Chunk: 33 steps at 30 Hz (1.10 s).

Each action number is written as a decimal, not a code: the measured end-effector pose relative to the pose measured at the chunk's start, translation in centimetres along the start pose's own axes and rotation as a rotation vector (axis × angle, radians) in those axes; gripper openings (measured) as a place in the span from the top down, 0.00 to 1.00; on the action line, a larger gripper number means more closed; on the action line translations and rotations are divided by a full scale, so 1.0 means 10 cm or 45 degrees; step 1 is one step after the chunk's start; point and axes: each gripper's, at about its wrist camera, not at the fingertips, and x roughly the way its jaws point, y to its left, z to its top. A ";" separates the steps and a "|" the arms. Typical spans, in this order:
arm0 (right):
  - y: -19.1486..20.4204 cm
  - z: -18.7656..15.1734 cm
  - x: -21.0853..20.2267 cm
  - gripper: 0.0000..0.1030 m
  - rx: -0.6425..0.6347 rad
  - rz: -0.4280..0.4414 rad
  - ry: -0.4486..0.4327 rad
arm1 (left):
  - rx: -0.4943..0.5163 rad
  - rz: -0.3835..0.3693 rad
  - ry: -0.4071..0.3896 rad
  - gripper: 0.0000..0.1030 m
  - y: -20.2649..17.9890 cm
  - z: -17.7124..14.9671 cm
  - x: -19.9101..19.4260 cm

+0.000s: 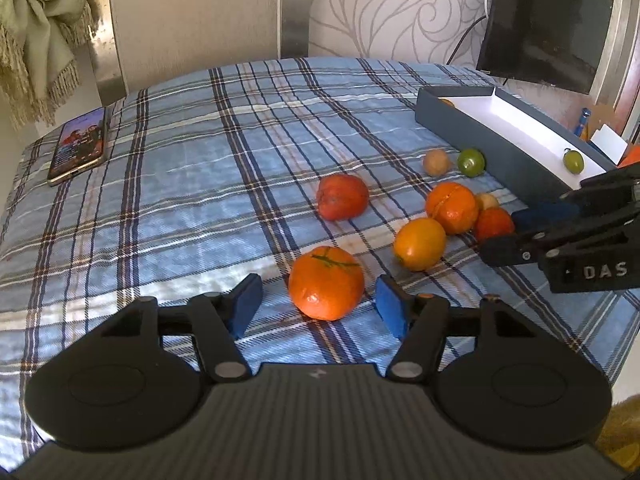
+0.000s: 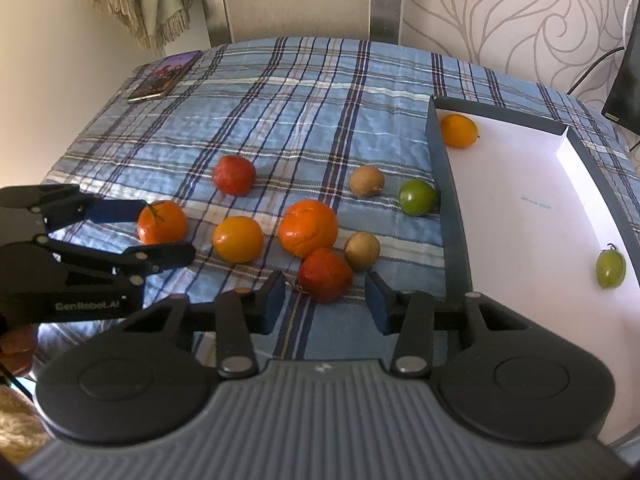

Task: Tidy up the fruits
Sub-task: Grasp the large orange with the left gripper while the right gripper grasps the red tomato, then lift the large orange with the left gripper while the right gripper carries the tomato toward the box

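Note:
Several fruits lie on a blue plaid cloth. My left gripper is open, its blue pads on either side of an orange tangerine with a green stem, not touching it; the same tangerine shows in the right wrist view. My right gripper is open around a small red fruit without touching it. Close by lie a large orange, a yellow-orange fruit, two brown fruits, a green fruit and another red fruit. A grey box holds an orange fruit and a green fruit.
A phone lies at the cloth's far left corner. A dark monitor with a cable stands behind the box. A curtain hangs at the far left. The cloth's edges drop off left and right.

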 end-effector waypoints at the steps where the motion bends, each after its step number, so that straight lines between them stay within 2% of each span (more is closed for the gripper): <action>1: 0.01 0.00 0.01 0.62 -0.008 0.000 0.009 | 0.000 -0.004 -0.002 0.41 0.00 0.00 0.00; 2: 0.02 0.00 0.02 0.63 -0.018 -0.004 0.011 | -0.001 -0.007 -0.004 0.46 0.00 0.00 0.00; 4: 0.04 0.00 0.02 0.68 -0.033 -0.013 0.004 | -0.004 -0.006 -0.006 0.50 0.00 0.00 -0.01; 7: 0.02 0.00 0.01 0.69 -0.020 -0.009 0.003 | -0.012 -0.022 -0.010 0.57 0.01 0.01 -0.02; 16: 0.01 -0.04 -0.19 0.69 -0.008 0.025 -0.009 | -0.041 -0.010 -0.011 0.58 0.03 -0.01 -0.06; 27: -0.02 0.02 -0.53 0.69 0.069 0.150 -0.062 | -0.113 0.034 -0.029 0.58 0.14 -0.04 -0.18; 33: 0.06 0.05 -0.64 0.69 0.050 0.205 -0.076 | -0.133 0.071 -0.045 0.58 0.20 -0.05 -0.28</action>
